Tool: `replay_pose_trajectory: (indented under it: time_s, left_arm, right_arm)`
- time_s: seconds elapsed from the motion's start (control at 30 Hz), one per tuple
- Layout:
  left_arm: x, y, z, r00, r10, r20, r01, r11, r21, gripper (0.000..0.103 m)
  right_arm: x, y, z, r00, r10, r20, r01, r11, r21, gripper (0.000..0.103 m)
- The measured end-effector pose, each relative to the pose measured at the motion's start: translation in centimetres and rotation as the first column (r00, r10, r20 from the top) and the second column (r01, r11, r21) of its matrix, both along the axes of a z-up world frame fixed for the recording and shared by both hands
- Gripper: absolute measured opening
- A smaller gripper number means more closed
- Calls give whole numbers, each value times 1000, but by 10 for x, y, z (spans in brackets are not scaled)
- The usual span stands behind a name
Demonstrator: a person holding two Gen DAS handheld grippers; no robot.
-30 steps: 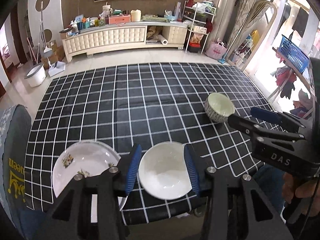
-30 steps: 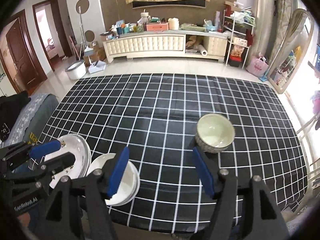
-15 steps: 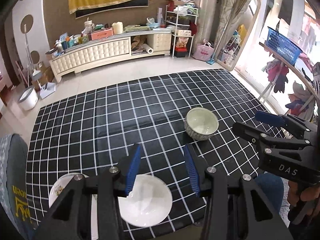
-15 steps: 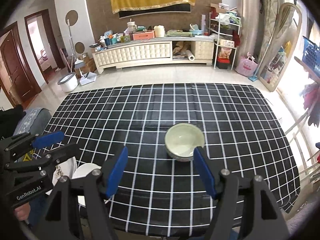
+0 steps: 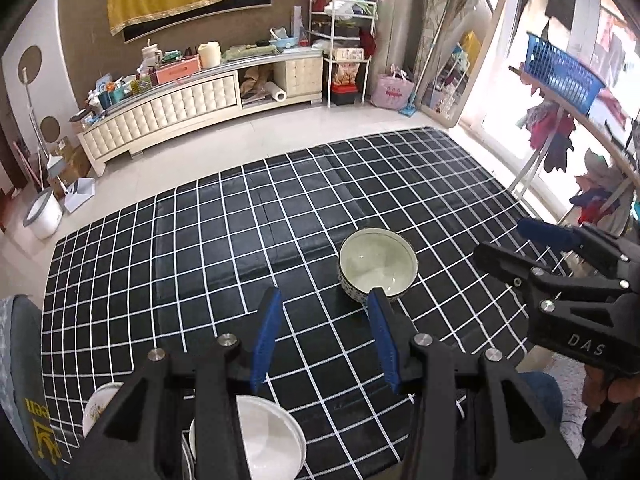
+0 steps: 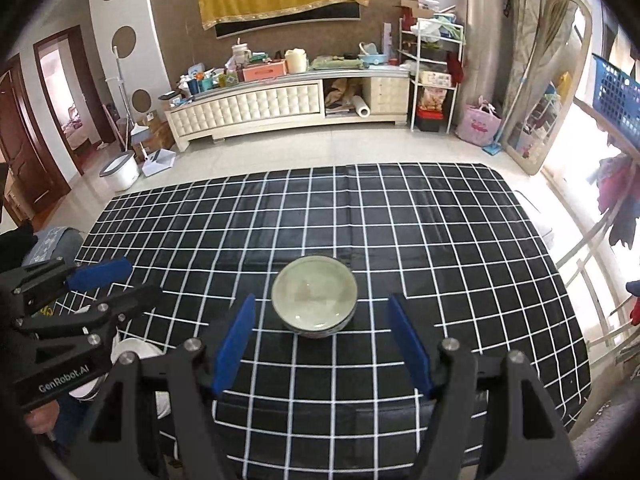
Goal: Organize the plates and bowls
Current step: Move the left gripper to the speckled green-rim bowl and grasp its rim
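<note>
A green-glazed bowl [image 5: 376, 264] with a patterned outside stands upright on the black checked tablecloth [image 5: 224, 248]. My left gripper [image 5: 324, 308] is open and empty, with its right fingertip just in front of the bowl's near rim. Under it, at the table's near edge, lie a white shallow dish [image 5: 268, 440] and a floral plate [image 5: 100, 404], both partly hidden. In the right wrist view the bowl [image 6: 314, 296] sits centred ahead of my open, empty right gripper [image 6: 320, 312]. The left gripper [image 6: 140, 280] is at the left, above the white dish [image 6: 132, 350].
The checked cloth [image 6: 440, 240] covers the whole table, with bare cloth beyond the bowl. A grey cushioned seat [image 5: 24, 360] stands at the left edge. A clothes rack [image 5: 568, 92] is off to the right. A long cream cabinet [image 6: 256, 108] lines the far wall.
Both grippers swung toward the green bowl. My left one left the white dish and floral plate behind, and the bowl moved to the centre of the right wrist view.
</note>
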State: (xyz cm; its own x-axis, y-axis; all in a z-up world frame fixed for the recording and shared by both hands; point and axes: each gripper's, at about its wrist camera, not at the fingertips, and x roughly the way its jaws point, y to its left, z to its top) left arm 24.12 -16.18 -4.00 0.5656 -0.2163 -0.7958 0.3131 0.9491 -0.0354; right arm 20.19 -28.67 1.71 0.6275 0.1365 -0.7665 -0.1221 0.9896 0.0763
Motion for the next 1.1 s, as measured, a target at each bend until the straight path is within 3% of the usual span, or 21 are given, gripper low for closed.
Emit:
replay_pose_trajectory:
  time_s: [0.17,0.33,0.7,0.87,1.0,1.1]
  left_arm:
    - [19,-15,-18,999,-2,-47,3,1000,8,42]
    - [41,-27,-42,991,-2,-132,-3,999,-40,42]
    - [74,-45,-87,981,34,-189,-33,999,8,42]
    - [86,-44,-106,972,51,-228,-49,999,15,42]
    - [93,-48,-119,967,31,-252,-25,999,26,40]
    - [99,-51,-129,962,23,-272,-15,999,32,36]
  right_arm:
    - [20,-14,-19,999,-25,-41,26,999,20,72]
    - [35,-20,-37,997,-27,-77,28,1000,9,72]
    - [71,-26,-83,986,-52,-161,50,999,-15,72]
    - [79,-29,-103,980,-56,-192,64,997,38,72]
    - [83,-30,-115,979,-49,-200,56,998,31,62]
    - [84,-30,-116,978,-41,-205,46,999,19,61]
